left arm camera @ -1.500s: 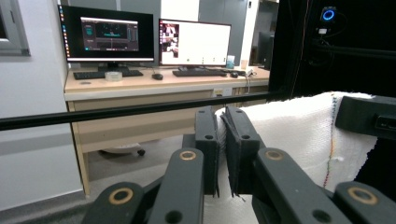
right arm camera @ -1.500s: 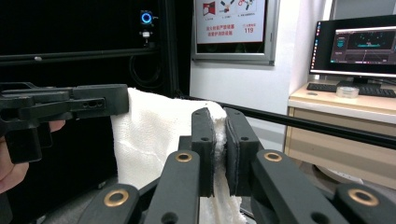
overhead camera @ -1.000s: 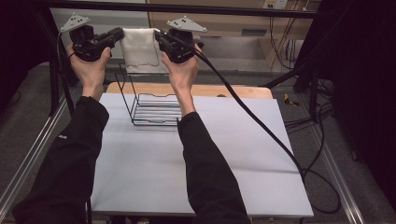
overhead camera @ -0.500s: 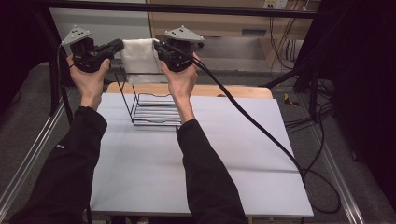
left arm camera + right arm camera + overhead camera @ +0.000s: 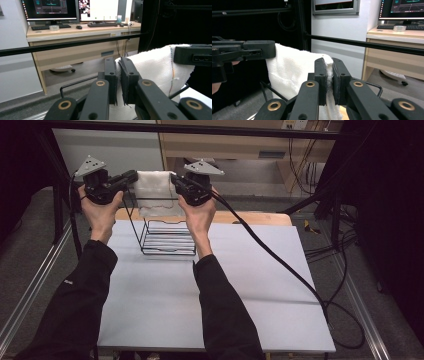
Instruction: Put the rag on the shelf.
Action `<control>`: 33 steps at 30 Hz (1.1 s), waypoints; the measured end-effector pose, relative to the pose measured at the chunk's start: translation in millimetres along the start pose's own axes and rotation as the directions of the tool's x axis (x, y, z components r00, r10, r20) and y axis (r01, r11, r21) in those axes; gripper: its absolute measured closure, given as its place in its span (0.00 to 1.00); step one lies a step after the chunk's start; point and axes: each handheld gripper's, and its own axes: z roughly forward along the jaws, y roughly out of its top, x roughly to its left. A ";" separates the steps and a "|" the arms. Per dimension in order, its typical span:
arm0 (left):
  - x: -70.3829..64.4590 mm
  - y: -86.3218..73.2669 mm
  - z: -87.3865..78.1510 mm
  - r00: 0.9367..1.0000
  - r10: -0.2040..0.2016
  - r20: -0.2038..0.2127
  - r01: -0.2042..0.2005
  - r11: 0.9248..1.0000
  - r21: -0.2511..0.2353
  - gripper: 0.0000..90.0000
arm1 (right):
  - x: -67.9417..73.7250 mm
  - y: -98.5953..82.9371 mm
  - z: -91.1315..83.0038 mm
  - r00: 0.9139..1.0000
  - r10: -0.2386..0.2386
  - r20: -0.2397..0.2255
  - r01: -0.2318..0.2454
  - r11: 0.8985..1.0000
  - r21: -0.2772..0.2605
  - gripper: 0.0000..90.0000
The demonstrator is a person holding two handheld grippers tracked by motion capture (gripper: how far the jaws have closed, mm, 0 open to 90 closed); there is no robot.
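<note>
A white cloth point(image 5: 156, 192) hangs stretched between the two grippers, raised over a black wire rack point(image 5: 167, 237) that stands at the far end of the white surface point(image 5: 200, 305). The left gripper point(image 5: 131, 176) grasps the cloth's left top corner and the right gripper point(image 5: 175, 178) its right top corner, both at about the same height, so the top edge runs roughly level while the rest drapes down toward the rack's upper rim. In the left gripper view the left gripper point(image 5: 119, 75) has its jaws clenched on a fold of the cloth point(image 5: 155, 65), with the other gripper's black body just past the fabric at the right. In the right gripper view the right gripper point(image 5: 329, 75) likewise has its jaws pressed together on the cloth point(image 5: 292, 72), whose edge bulges out between the pads. A black bar point(image 5: 367, 45) crosses behind, with a desk point(image 5: 82, 30) and monitors beyond it.
</note>
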 end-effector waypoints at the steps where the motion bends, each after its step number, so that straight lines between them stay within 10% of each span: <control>1: -0.5 -0.4 -0.5 1.000 0.001 0.002 -0.001 1.000 -0.002 0.93 | -0.4 -1.0 -0.8 1.000 0.004 -0.002 -0.004 1.000 -0.003 0.93; 33: -16.7 -19.1 -30.2 0.998 0.037 0.054 -0.039 0.998 0.041 0.93 | 10.5 -13.4 -25.1 0.997 -0.044 -0.058 0.046 0.998 0.033 0.92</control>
